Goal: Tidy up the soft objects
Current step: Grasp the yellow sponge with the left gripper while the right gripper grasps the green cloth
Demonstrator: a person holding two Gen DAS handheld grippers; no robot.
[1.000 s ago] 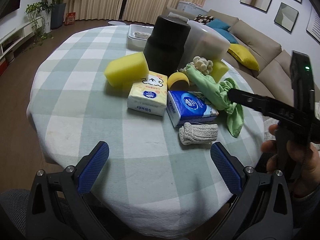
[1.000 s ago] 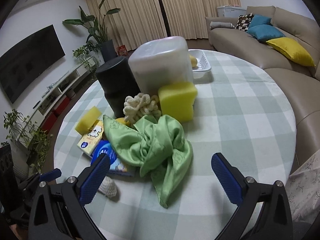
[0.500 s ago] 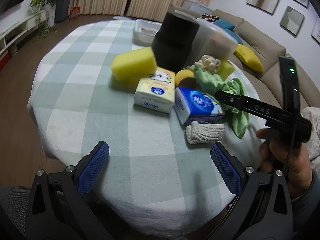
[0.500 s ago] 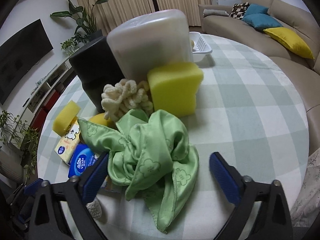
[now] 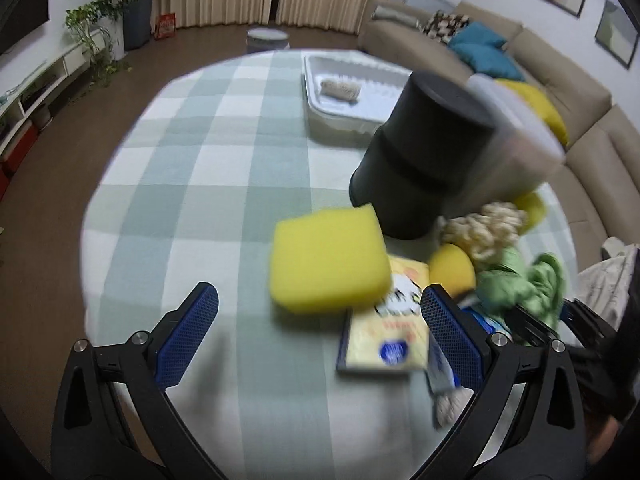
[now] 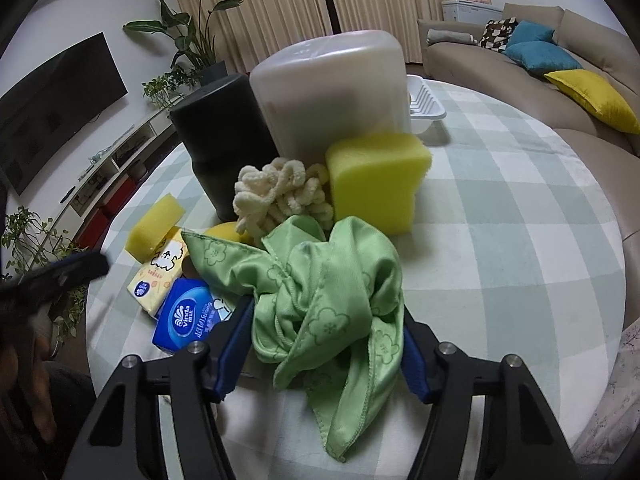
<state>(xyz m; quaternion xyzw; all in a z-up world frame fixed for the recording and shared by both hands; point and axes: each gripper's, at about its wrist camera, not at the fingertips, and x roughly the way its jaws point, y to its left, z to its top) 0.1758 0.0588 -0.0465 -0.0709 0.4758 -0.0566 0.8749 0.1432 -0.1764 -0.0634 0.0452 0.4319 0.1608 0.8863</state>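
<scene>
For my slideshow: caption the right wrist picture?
Right gripper closing around a crumpled green cloth on the checked table.

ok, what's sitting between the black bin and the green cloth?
The cream chenille bundle, touching both black bin and green cloth; a yellow round piece beside it. Right wrist view.

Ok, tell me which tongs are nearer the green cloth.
Right. The right tongs straddle the green cloth, jaws closing around it. The left tongs are open, off to its side by the yellow sponge.
</scene>
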